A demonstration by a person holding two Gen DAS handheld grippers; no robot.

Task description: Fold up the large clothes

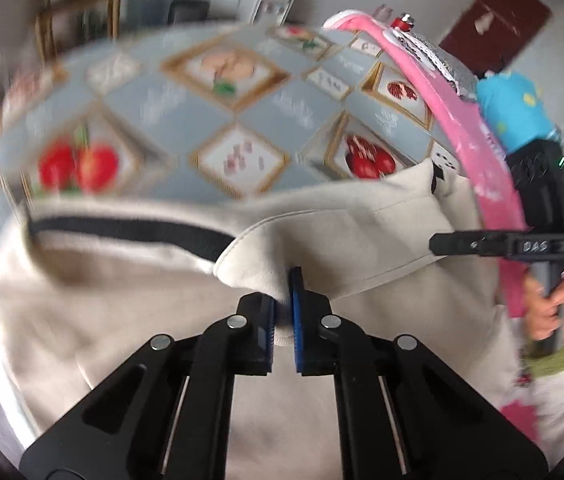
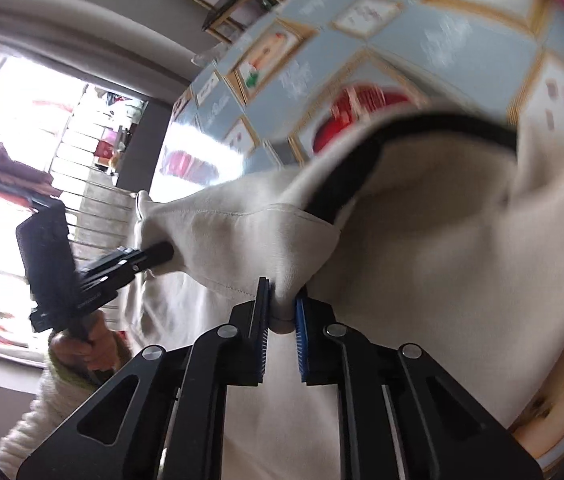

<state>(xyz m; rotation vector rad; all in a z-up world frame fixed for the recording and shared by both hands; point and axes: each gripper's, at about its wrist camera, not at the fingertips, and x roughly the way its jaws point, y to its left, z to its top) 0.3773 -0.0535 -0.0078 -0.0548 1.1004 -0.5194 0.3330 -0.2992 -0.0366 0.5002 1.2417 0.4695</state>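
A large cream garment (image 1: 130, 288) with a black band (image 1: 130, 230) lies partly on the table and is lifted at its near edge. My left gripper (image 1: 284, 308) is shut on a fold of the garment. My right gripper (image 2: 282, 312) is shut on another part of the cream garment (image 2: 442, 248), whose black band (image 2: 346, 184) curves above it. The right gripper also shows in the left wrist view (image 1: 442, 243), its tip at the cloth. The left gripper shows in the right wrist view (image 2: 164, 254), pinching the cloth's far corner.
The table has a blue-grey cloth with fruit pictures (image 1: 210, 120), also in the right wrist view (image 2: 422, 40). A pink rim (image 1: 442, 88) curves along the right. A wooden chair (image 1: 78, 12) stands beyond the table. A bright window (image 2: 22, 140) is at the left.
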